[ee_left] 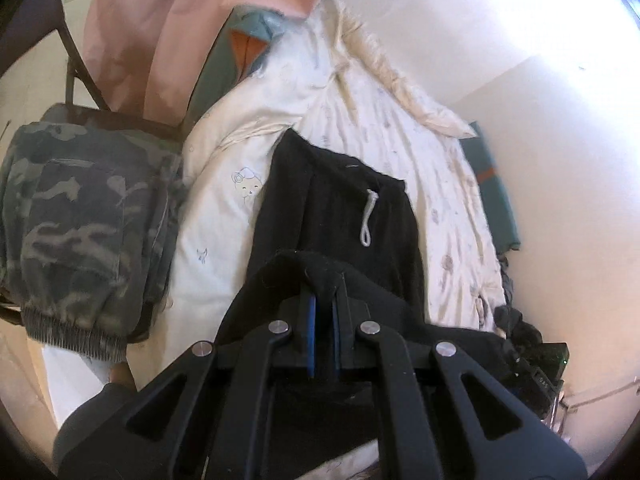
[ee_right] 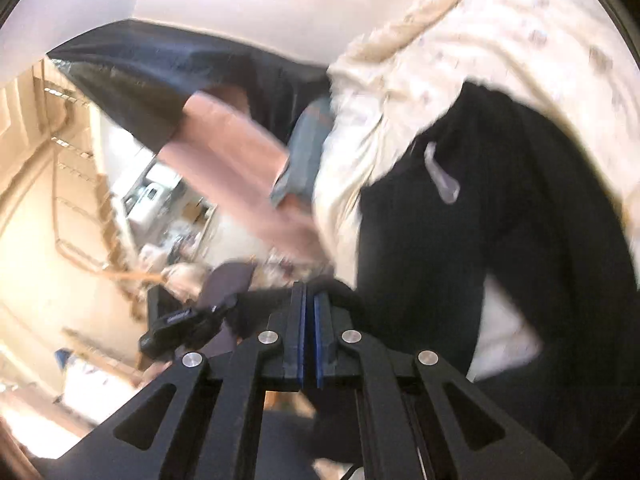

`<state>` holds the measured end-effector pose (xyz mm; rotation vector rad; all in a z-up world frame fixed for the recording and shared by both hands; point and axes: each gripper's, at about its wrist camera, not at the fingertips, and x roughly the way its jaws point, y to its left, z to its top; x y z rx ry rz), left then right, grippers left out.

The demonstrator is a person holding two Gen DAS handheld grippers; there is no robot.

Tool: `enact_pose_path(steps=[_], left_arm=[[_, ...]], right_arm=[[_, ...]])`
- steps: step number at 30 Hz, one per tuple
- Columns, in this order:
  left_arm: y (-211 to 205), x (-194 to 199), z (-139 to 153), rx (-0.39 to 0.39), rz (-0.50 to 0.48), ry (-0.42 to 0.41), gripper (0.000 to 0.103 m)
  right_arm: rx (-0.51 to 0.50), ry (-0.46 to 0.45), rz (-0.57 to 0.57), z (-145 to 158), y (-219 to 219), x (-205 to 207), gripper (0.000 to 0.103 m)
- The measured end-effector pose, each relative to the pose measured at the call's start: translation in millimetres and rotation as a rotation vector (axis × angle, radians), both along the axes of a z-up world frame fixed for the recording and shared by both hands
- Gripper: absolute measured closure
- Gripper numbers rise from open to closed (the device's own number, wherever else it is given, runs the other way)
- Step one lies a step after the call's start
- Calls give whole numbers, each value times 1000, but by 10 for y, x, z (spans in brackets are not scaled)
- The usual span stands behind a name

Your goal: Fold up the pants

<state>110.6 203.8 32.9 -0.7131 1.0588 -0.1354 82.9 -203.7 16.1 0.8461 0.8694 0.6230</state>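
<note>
Left gripper (ee_left: 323, 280) at 6 o'clock is clamped on a raised fold of the black fabric pants (ee_left: 332, 208), blue pads pinching the cloth. The right gripper (ee_right: 310, 292) has its jaws squeezed together too, with black cloth bunched at the tips. The pants lie on a cream printed quilt (ee_left: 224, 184), white drawstring (ee_left: 369, 216) dead centre. A folded camouflage garment (ee_left: 76, 204) sits at 9 o'clock, a pink curtain (ee_left: 140, 20) hangs at 11.

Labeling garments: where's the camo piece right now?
Left wrist view, far left: the camo garment lies folded on a chair seat beside the white quilt, left of the black pants.
</note>
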Motion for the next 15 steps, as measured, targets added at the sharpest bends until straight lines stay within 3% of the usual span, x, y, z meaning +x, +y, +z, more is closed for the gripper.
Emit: enact_pose_path(steps=[5, 11, 13, 15], left_arm=[[12, 729, -558, 23, 19, 113, 98], [34, 1076, -1348, -12, 67, 180, 93], [44, 1084, -1444, 8, 73, 172, 78], [73, 1041, -1464, 50, 104, 142, 33]], right_arm=[[-111, 131, -27, -516, 65, 809, 100], [-133, 332, -24, -1485, 146, 1409, 100], [-152, 360, -36, -1642, 122, 1442, 96], [-143, 383, -40, -1751, 105, 1467, 95]])
